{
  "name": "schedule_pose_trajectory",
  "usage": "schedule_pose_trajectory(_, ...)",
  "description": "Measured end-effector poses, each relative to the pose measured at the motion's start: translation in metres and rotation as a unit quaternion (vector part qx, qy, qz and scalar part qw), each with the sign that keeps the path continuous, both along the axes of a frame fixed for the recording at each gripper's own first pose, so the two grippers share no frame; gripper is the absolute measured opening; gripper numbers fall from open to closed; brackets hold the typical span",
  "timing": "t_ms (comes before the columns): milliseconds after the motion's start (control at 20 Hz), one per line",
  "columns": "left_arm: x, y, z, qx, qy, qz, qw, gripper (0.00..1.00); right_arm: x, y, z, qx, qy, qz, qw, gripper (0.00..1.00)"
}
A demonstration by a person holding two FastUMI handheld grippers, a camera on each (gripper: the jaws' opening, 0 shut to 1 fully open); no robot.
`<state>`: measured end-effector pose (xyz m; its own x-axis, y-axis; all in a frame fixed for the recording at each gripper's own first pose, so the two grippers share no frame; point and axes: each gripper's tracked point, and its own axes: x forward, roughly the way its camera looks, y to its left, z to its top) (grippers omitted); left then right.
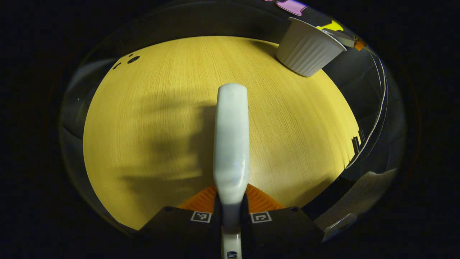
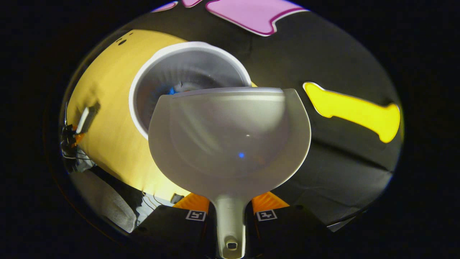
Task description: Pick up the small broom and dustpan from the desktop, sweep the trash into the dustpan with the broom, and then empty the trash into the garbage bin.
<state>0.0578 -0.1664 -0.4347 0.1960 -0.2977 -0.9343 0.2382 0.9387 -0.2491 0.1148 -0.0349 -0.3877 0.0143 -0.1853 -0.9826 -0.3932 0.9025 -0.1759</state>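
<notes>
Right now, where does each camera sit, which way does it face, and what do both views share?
Left gripper view: rides on the left hand-held gripper, looking down over the broom at the table; its own fingers show.
Right gripper view: rides on the right hand-held gripper, facing the dustpan tipped at the bin; its own fingers show.
Shared: table and bin.

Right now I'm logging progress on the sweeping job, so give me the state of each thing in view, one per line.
left gripper: shut on the broom handle.
broom: held above the desktop, pointing forward.
right gripper: shut on the dustpan handle.
dustpan: held tipped with its lip over the bin's opening, pan looks empty.
garbage bin: upright on the desktop, open, something blue inside.
desktop: bare where it shows.
</notes>
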Motion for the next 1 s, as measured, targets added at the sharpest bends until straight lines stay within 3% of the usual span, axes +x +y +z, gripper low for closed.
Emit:
schedule_pose_trajectory(200, 0.003, 0.001, 0.001, 0.006, -0.004, 0.003, 1.0, 0.25, -0.019, -0.012, 0.031, 0.059, -0.084, -0.058, 0.993, 0.36)
schedule_pose_trajectory(450, 0.007, 0.008, 0.006, 0.02, -0.009, 0.005, 1.0, 0.24, -0.071, 0.002, 0.074, 0.12, -0.164, -0.08, 0.976, 0.36)
schedule_pose_trajectory(700, 0.01, 0.023, 0.01, 0.041, -0.016, 0.013, 0.999, 0.25, -0.131, 0.067, 0.067, 0.172, -0.174, -0.037, 0.969, 0.36)
schedule_pose_trajectory(1000, 0.011, 0.028, 0.012, 0.053, -0.018, 0.025, 0.998, 0.25, -0.204, 0.163, -0.001, 0.213, -0.127, 0.011, 0.969, 0.36)
